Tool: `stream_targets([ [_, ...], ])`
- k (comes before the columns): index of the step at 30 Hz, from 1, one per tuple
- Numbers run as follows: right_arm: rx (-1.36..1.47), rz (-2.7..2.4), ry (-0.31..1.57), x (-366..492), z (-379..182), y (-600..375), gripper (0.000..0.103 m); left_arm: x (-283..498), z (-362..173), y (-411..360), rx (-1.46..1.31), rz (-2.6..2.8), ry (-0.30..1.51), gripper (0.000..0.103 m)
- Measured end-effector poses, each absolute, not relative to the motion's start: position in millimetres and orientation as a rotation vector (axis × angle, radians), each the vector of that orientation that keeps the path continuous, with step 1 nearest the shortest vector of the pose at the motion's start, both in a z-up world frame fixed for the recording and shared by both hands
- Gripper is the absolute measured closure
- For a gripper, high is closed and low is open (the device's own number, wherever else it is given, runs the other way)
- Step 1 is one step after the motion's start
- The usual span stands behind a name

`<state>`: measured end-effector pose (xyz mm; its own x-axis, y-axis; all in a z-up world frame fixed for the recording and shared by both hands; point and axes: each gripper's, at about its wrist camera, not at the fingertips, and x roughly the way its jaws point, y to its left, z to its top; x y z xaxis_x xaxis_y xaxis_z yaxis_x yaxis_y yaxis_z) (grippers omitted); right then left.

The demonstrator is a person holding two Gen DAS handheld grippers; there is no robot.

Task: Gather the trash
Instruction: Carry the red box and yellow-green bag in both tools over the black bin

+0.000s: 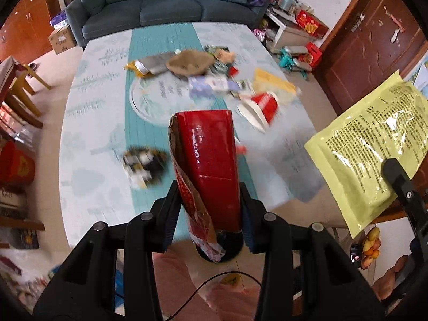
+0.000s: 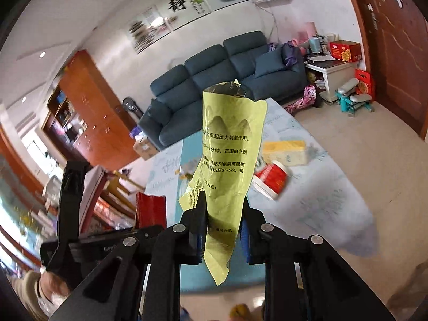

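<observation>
Left gripper pinches red carton, right gripper pinches yellow packet; both long axes point away; remaining trash far across table.

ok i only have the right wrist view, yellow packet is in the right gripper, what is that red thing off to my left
Observer: A flattened red carton, clamped in the left gripper.
Operator: anything left on the table that i cant see
Observer: Yes, a black and yellow wrapper lies alone, nearer than the red cup.
Operator: and further back
Observer: A pile with a tan crumpled piece sits on the teal strip of the table.
</observation>
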<state>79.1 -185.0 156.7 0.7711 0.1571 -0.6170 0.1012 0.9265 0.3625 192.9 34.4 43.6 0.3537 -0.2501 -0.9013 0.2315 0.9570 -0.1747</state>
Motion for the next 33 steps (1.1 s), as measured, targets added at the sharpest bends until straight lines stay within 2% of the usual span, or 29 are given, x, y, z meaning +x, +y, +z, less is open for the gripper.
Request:
stream_targets([
  [5,0.329,0.062,0.730,9.1,145.9,-218.8,0.083,126.9,33.0,2.2,-0.033,-0.270,1.191,0.067],
  [12,0.312,0.071,0.806,-60.1,100.7,-269.9,0.083,56.8,6.1,-40.4,0.024,-0.249,1.259,0.067],
  [22,0.323,0.011,0.877,-130.8,20.6,-289.9,0.083,35.3,-33.6,-70.3,0.161,-0.306,1.306,0.067],
  [26,0.329,-0.024,0.899,-123.1,-13.6,-271.0,0.083,33.2,-65.8,-75.5,0.229,-0.336,1.327,0.067],
  [33,0.345,-0.127,0.936,-118.5,-123.1,-254.8,0.083,31.9,-144.3,-73.4,0.319,-0.377,1.351,0.067],
])
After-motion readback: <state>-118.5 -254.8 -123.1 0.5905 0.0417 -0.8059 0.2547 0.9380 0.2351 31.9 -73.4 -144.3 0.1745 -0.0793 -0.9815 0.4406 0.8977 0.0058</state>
